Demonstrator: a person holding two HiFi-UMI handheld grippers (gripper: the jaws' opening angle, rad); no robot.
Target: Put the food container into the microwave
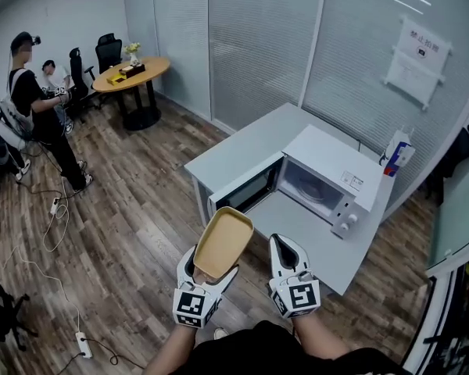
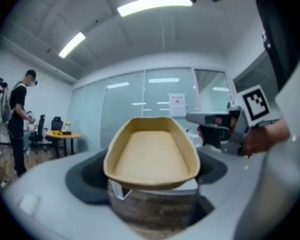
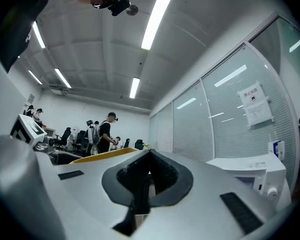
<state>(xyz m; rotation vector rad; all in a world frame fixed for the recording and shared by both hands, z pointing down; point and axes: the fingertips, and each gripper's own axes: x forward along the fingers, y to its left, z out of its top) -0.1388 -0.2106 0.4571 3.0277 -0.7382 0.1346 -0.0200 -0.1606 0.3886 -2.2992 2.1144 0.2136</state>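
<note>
A tan oval food container is tilted up in the air in front of the table, empty inside. My left gripper is shut on its near end. My right gripper hangs beside it to the right, shut with nothing in it; the container's yellow rim shows to its left. The white microwave stands on a white table, with its door swung open toward me and its cavity open. Its knobs face right of the opening.
A white-and-blue carton stands behind the microwave. Glass partition walls run behind the table. A person stands at far left near a round wooden table and office chairs. Cables and a power strip lie on the wood floor.
</note>
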